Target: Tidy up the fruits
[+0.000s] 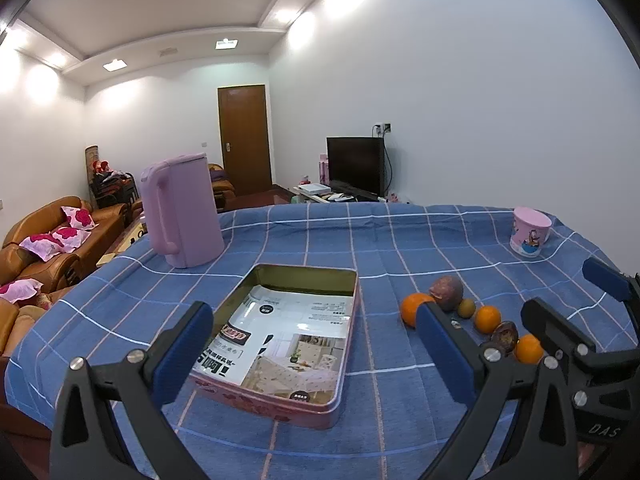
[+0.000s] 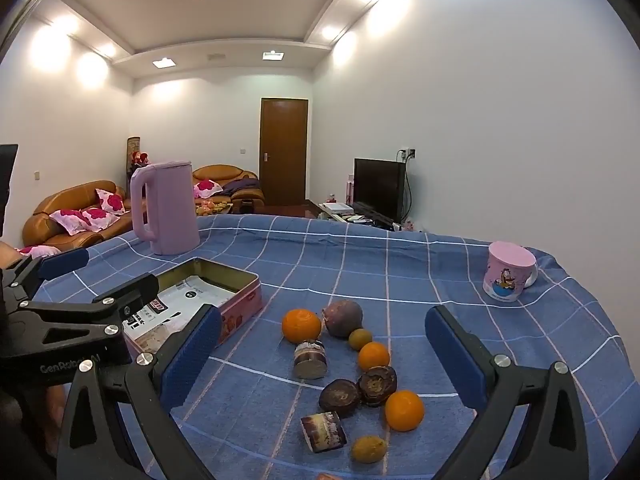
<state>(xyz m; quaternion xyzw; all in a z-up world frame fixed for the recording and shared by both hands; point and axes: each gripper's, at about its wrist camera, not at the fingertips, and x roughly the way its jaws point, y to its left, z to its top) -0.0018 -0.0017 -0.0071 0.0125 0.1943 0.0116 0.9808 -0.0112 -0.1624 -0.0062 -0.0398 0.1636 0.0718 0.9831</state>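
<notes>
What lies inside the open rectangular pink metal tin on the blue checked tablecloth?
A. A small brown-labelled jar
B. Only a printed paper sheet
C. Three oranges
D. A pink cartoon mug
B: the open rectangular pink metal tin holds only a printed paper sheet, while the oranges and other fruit sit outside it on the blue checked tablecloth.
</notes>
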